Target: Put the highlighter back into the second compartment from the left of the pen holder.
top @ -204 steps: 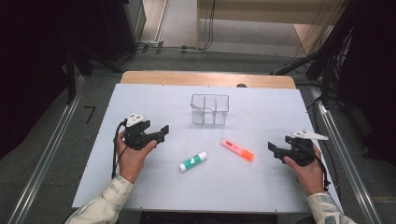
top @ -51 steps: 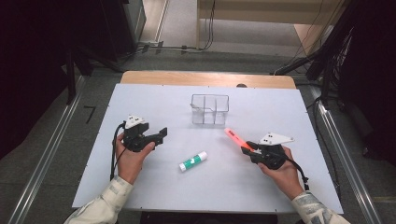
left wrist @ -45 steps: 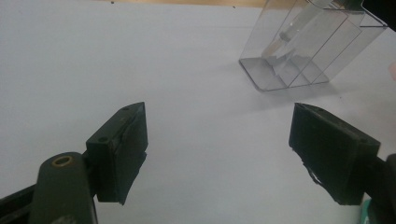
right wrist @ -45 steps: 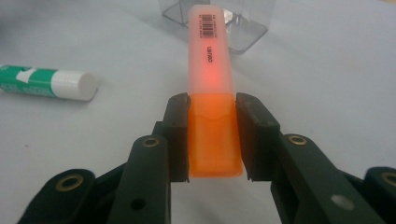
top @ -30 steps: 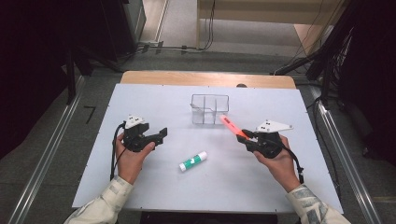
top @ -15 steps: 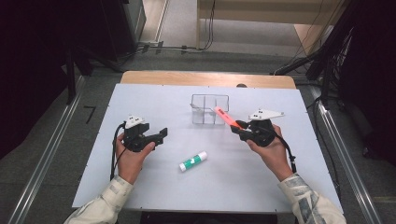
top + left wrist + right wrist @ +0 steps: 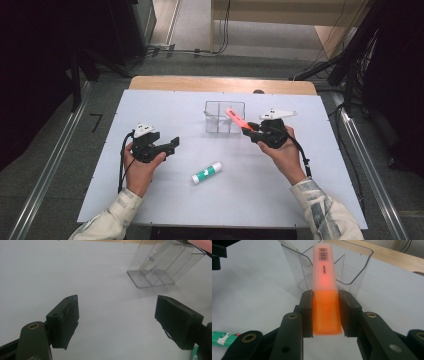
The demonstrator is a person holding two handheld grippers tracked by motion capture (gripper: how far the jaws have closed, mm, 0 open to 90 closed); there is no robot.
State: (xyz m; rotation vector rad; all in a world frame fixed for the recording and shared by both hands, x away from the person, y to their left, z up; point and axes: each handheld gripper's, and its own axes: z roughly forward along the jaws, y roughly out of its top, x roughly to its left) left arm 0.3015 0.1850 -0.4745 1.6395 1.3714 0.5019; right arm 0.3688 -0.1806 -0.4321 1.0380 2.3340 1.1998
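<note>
Progress: the orange highlighter (image 7: 325, 290) has been lifted off the bench (image 7: 310, 200) and is clamped in the right gripper (image 7: 250, 131). Its two fingers (image 7: 307, 312) press on the darker orange cap end from both sides, closed to the width of the pen. The lighter barrel, with its barcode label, projects forward and upward over the rim of the clear compartment organizer (image 7: 224, 117), which stands near the middle of the far edge of the bench. The highlighter is not yet inside any compartment; judged from this, insertion and release remain. The green-and-white glue stick (image 7: 207, 172) lies flat near the bench centre, apart from both grippers, and is presumably the next item to be stowed.

Pose: the right hand (image 7: 280, 150) is raised above the bench to the right of the organizer, with the gripper aimed left toward it and tilted up. The left gripper (image 7: 170, 146) rests low at the left part of the bench, pointing right toward the organizer. Its fingers (image 7: 66, 320) stand wide apart with nothing between them.
</note>
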